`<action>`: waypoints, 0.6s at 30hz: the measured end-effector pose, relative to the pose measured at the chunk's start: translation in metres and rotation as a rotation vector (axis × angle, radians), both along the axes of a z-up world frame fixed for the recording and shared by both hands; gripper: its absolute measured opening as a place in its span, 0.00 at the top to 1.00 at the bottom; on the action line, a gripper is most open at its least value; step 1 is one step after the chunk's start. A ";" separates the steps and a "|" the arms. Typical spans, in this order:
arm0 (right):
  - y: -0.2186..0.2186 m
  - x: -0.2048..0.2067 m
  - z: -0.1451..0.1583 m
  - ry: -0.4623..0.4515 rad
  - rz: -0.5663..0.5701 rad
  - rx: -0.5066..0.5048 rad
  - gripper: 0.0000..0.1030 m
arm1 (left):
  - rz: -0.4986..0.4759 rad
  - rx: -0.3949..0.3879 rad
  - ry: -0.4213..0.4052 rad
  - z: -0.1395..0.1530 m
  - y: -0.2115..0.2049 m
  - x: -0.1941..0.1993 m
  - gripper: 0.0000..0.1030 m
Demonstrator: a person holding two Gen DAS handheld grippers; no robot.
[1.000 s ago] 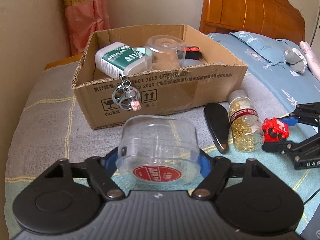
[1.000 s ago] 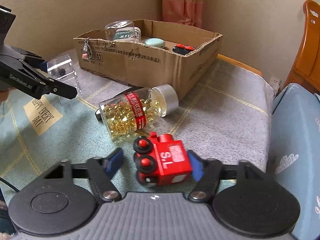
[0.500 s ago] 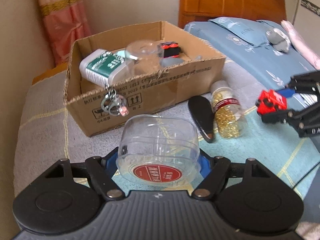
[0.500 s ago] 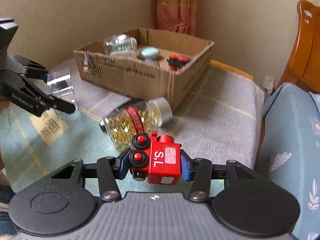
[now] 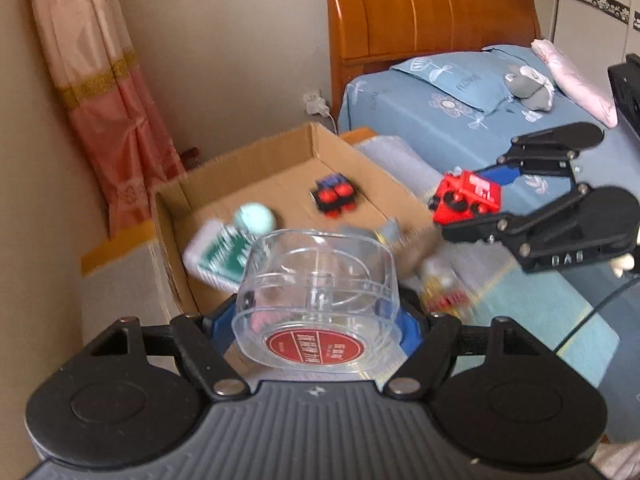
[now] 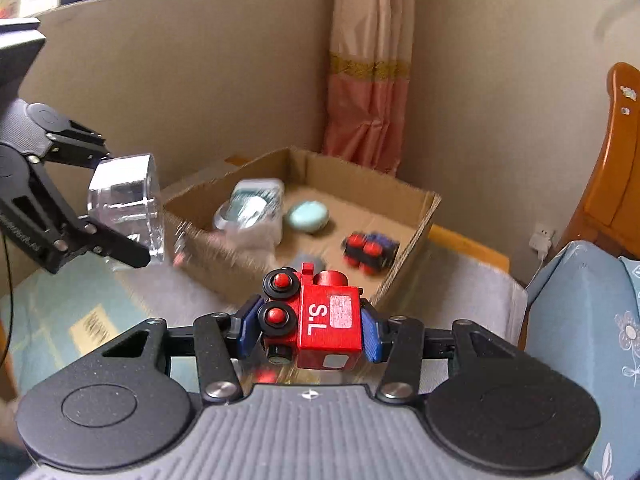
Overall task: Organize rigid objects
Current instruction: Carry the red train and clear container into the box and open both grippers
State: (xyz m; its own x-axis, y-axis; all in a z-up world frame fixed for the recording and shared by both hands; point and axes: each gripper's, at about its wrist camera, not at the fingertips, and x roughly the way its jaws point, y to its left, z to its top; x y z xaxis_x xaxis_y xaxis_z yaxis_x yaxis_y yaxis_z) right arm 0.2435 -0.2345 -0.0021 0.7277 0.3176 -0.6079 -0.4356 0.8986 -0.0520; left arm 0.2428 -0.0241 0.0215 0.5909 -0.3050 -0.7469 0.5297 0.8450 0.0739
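My left gripper (image 5: 318, 316) is shut on a clear round plastic container (image 5: 320, 296) with a red label and holds it in the air before the open cardboard box (image 5: 224, 176). My right gripper (image 6: 306, 326) is shut on a red toy train (image 6: 316, 320) marked "S.L" and holds it raised near the box's near right wall (image 6: 408, 248). The train (image 5: 466, 198) and right gripper (image 5: 516, 196) also show in the left wrist view. The clear container (image 6: 126, 204) and left gripper (image 6: 100, 200) show at the left of the right wrist view.
Inside the box lie a green-labelled white container (image 6: 250, 210), a pale green oval (image 6: 308, 218) and a small red-and-blue toy car (image 6: 370, 250). A capsule bottle (image 5: 442, 294) lies blurred on the cloth. A bed with a wooden headboard (image 5: 432, 20) stands at the right.
Both grippers have lifted their objects off the cloth and moved up toward the box, so I now look down into it. The views are blurred by motion.
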 end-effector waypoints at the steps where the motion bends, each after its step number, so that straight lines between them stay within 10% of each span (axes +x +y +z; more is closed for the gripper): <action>1: 0.001 0.006 0.002 -0.004 0.001 0.006 0.47 | 0.001 0.008 -0.013 0.005 -0.001 0.009 0.27; 12: 0.008 0.082 0.001 0.028 -0.079 0.038 0.47 | 0.035 0.052 -0.007 0.018 -0.015 0.094 0.27; 18: 0.006 0.080 -0.005 0.023 -0.115 0.066 0.13 | 0.036 0.080 0.036 0.002 -0.030 0.127 0.27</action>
State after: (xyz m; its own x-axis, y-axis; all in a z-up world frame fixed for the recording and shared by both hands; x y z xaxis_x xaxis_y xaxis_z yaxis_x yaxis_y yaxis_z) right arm 0.3233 -0.2290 -0.0074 0.7478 0.2727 -0.6053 -0.3302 0.9438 0.0172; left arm 0.3696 -0.0536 0.0240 0.5728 -0.2228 -0.7889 0.5027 0.8556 0.1234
